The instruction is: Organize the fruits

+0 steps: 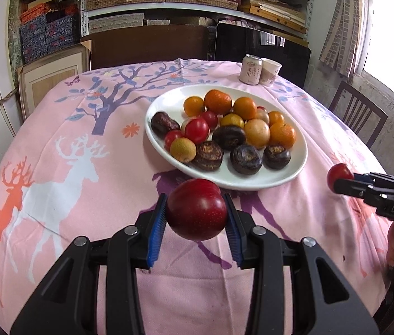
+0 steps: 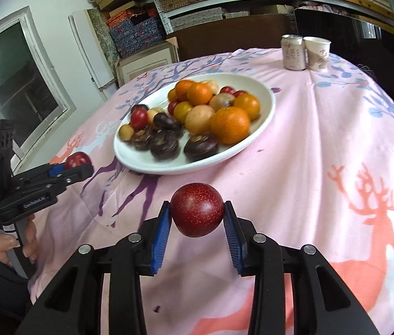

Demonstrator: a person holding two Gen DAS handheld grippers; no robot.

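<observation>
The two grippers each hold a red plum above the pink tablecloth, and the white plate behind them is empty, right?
Not quite. The left gripper and right gripper do each hold a red plum, but the left wrist view shows the white plate piled with oranges, small red fruits and dark ones.

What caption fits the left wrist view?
Left gripper clamps a dark red plum near the white oval plate of mixed fruit.

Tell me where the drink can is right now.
The drink can stands upright at the far edge of the table, beyond the white plate of fruit, with a paper cup right beside it on its right in both wrist views.
</observation>
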